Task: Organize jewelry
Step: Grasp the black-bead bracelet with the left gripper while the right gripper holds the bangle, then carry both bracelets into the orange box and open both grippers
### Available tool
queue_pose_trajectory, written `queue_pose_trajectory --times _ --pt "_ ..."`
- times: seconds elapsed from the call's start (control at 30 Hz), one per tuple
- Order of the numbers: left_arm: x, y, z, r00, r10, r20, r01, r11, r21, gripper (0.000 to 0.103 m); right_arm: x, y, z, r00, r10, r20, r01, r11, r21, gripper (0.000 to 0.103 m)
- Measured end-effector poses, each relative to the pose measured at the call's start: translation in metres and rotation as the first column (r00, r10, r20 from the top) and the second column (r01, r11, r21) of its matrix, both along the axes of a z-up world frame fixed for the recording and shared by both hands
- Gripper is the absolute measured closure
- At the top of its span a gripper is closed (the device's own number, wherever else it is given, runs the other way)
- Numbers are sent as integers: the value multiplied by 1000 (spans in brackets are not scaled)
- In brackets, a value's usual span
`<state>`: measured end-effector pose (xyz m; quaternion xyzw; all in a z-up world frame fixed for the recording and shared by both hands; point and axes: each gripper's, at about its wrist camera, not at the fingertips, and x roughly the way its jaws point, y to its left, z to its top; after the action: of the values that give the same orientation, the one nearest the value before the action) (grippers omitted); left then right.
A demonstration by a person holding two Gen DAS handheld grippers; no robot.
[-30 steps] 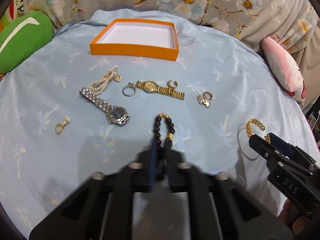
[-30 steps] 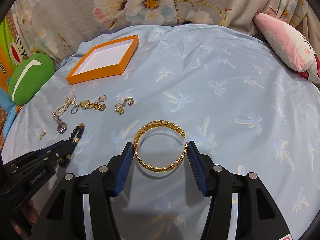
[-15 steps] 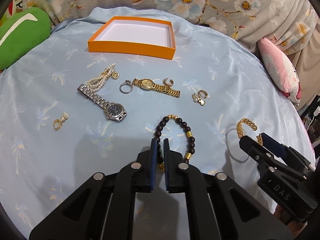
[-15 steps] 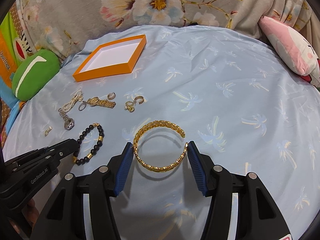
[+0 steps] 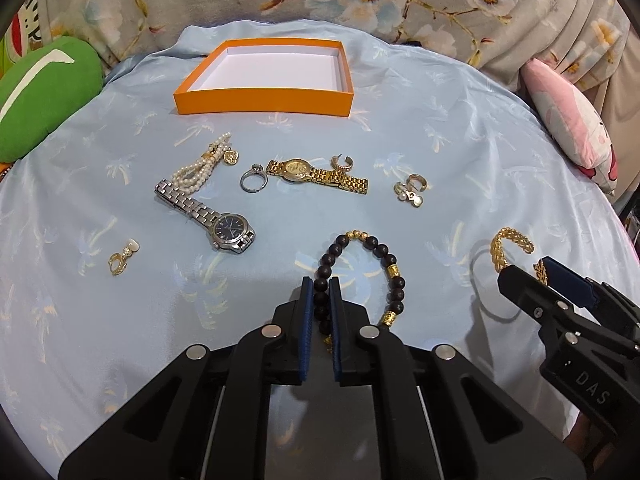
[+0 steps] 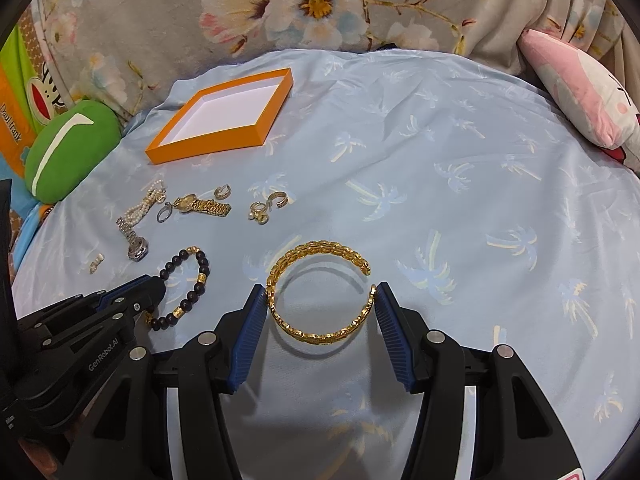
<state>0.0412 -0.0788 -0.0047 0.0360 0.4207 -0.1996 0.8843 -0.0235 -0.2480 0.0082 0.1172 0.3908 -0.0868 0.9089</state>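
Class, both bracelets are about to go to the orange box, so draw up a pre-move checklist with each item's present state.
1. Left tongs shut on the beaded bracelet: ok.
2. Right tongs gripping the gold cuff bracelet: ok, both pads touch it.
3. Orange box open and empty: ok.
4. Path to the box clear: not ok, the gold watch and silver watch lie between.
5. Grips firm enough to lift: cannot tell.
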Motion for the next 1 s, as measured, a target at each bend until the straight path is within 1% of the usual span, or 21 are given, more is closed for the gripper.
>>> queue_pose_trajectory --times 0.1,0.33,0.47,0.57,0.73,0.9,1.0 --pt "-4 5 10 1000 -4 24 5 1000 -21 96 -1 0 3 1000 -3 7 3 1000 -2 49" --pt "-11 18 46 998 -14 66 19 997 -78 96 0 3 16 999 12 31 -12 1000 -3 49" --pt "-10 24 71 992 -12 122 22 997 -80 96 10 10 31 997 46 58 -46 999 -7 49" --pt "1 29 89 987 -4 163 16 997 -75 96 28 17 45 992 92 86 -92 996 4 49" --pt "40 35 113 970 35 240 -23 998 -51 96 79 25 68 978 157 134 -163 986 28 49" --pt "103 37 131 956 69 285 -57 997 -49 96 150 25 82 969 191 155 -199 979 43 49" --pt "149 32 136 953 79 291 -65 996 -60 96 190 23 86 966 202 160 -212 976 49 49"
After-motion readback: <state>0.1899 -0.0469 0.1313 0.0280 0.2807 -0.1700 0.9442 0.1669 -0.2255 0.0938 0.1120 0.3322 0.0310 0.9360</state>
